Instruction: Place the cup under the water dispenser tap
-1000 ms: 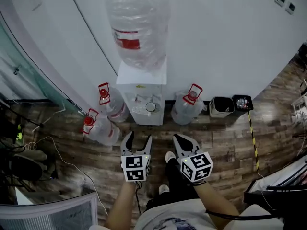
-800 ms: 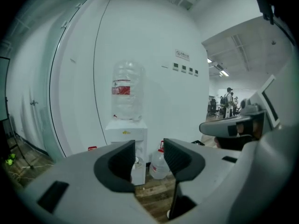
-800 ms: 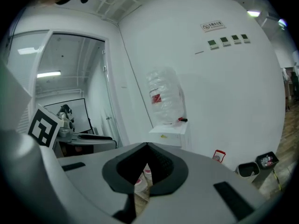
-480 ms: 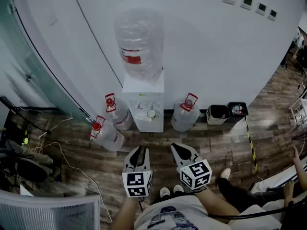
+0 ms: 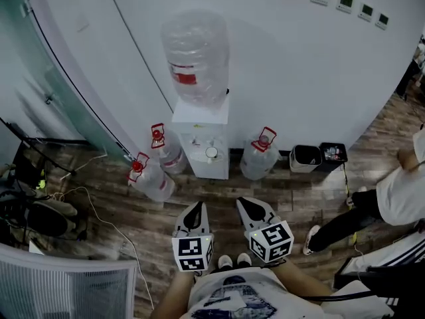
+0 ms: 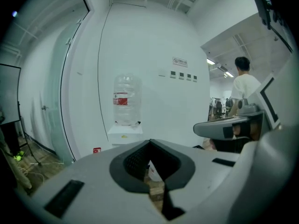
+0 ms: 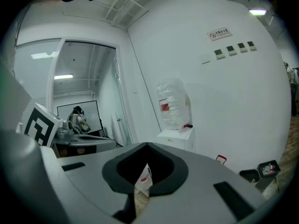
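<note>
The white water dispenser [image 5: 201,137] stands against the wall with a big clear bottle [image 5: 196,55] on top. A small pale round cup [image 5: 211,153] sits in its tap recess. Both grippers hang over the wood floor well short of the dispenser, side by side. My left gripper [image 5: 195,209] is shut; its jaws have just been closing, with nothing between them. My right gripper [image 5: 247,205] also has its jaws together and holds nothing. The left gripper view shows the dispenser [image 6: 125,133] far ahead, and so does the right gripper view [image 7: 177,138].
Spare water bottles with red caps lie and stand on the floor at the dispenser's left [image 5: 153,178] and right [image 5: 259,157]. Two small bins [image 5: 305,156] sit by the wall. A person [image 5: 395,195] walks at the right. Cables [image 5: 86,198] trail at the left, beside a glass partition.
The left jaws went from a wide V to closed. Both grippers drew back from the dispenser and rose. A person in white has walked in at the right.
</note>
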### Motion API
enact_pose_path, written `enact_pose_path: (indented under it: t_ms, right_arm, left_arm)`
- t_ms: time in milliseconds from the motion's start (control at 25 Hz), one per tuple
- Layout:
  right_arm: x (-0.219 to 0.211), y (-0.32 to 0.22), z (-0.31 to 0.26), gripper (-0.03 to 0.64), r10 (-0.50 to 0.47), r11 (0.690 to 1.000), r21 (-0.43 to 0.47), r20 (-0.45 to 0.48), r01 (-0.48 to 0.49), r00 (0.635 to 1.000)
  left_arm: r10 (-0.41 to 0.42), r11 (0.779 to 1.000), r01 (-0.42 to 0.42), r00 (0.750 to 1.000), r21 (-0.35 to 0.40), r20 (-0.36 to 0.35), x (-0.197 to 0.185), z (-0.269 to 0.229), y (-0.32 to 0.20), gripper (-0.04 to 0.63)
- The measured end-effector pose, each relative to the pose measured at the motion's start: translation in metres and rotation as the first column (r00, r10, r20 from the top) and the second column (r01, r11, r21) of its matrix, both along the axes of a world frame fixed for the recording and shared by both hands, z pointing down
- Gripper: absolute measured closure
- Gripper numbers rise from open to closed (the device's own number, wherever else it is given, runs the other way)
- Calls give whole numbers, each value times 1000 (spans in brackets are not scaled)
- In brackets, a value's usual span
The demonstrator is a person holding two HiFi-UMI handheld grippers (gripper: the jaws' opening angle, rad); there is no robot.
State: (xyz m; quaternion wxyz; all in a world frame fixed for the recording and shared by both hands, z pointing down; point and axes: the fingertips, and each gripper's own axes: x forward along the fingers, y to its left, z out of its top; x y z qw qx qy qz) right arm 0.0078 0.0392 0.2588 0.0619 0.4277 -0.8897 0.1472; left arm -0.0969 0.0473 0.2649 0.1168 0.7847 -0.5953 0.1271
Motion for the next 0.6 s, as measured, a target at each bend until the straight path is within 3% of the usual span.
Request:
enact_pose_path:
  t_ms: [600]
  right_arm:
    - [8, 5, -2, 598, -20, 1000, 10, 10, 20, 1000]
  left_arm:
    - [-9, 1000, 9, 1000, -8, 28, 11, 2, 5, 546]
